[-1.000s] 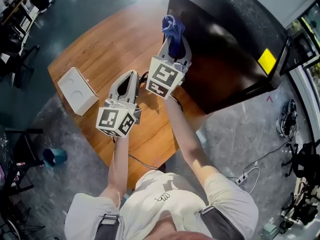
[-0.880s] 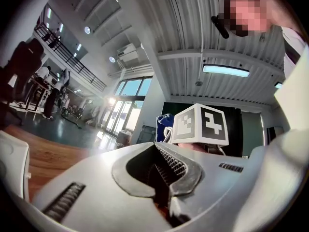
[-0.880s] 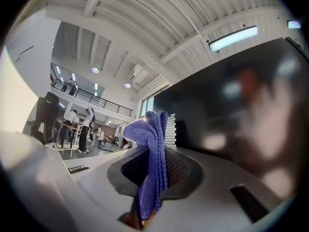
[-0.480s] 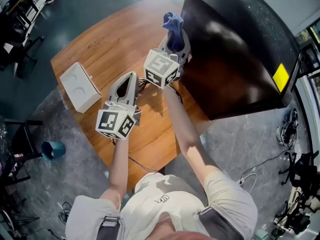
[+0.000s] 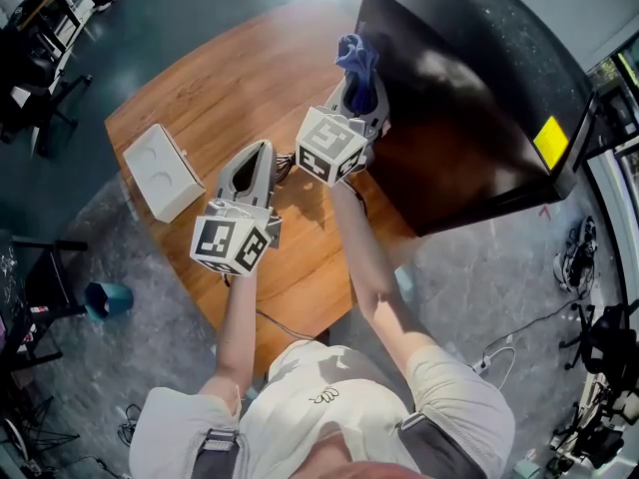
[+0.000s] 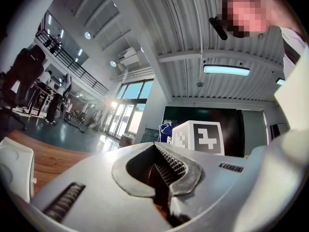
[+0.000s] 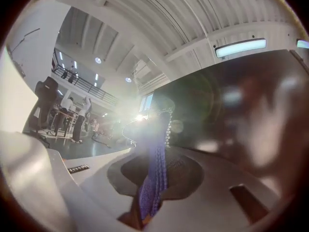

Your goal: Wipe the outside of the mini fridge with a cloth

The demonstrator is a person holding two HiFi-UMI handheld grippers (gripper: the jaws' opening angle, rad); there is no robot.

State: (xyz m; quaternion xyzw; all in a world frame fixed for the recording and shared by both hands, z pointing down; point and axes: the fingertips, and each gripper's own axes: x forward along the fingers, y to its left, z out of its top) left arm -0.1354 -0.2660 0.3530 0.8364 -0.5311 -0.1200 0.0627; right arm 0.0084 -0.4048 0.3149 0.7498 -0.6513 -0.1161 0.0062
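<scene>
Cloth, blue: clamped in right gripper, held at side face of mini fridge, which stands on wooden table. Left gripper: jaws together, empty, idle above table. Progress, judged: side wipe under way; top and other faces probably left.

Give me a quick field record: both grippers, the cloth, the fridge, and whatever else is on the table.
right gripper: shut on the blue cloth, cloth bunched above the jaws
left gripper: shut, nothing between the jaws, held over the table
mini fridge: black, stands on the table's right side, yellow sticker on it
cloth to fridge: at the fridge's left side; contact cannot be confirmed
table: wooden
other: white box at the table's left edge
</scene>
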